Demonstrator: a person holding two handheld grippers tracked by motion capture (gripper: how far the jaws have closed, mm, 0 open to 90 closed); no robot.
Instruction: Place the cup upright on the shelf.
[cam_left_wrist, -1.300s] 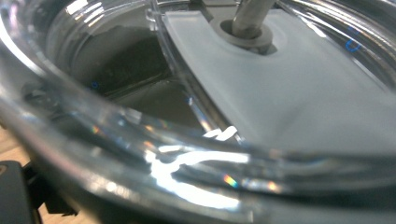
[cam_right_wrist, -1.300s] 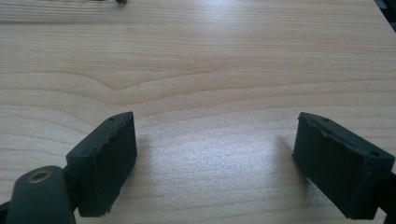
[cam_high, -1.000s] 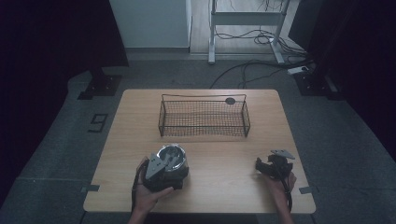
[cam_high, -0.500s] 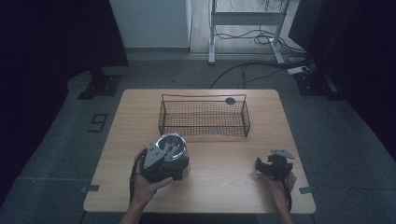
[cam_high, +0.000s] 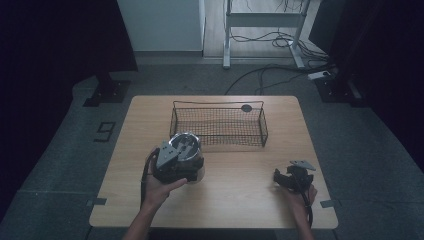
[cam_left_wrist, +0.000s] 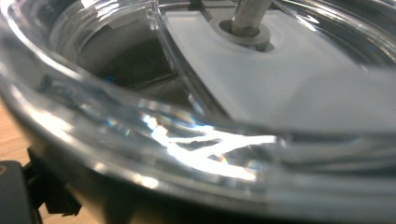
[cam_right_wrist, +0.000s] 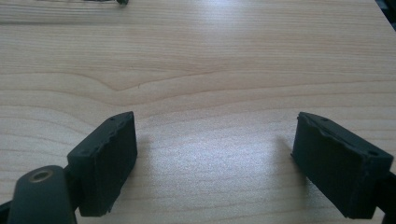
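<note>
A clear round container (cam_high: 186, 148) with a metal shaft (cam_left_wrist: 247, 16) at its centre is held above the table, just in front of the wire basket's (cam_high: 218, 125) left end. My left gripper (cam_high: 172, 162) is shut on it from the near side. In the left gripper view the container's clear rim (cam_left_wrist: 210, 140) sits right against the camera, with the white base plate (cam_left_wrist: 299, 74) seen inside. My right gripper (cam_high: 286, 179) rests low over the table near the front right, its jaws wide apart (cam_right_wrist: 215, 163) with bare wood between them.
The black wire basket stands at the back middle of the wooden table (cam_high: 240, 195). A small dark round disc (cam_high: 246, 108) lies at the basket's far right corner. Cables and a metal stand (cam_high: 260, 30) are on the floor beyond the table.
My left gripper has carried the clear container forward, away from the front edge and toward the basket. The right gripper has stayed where it was.
</note>
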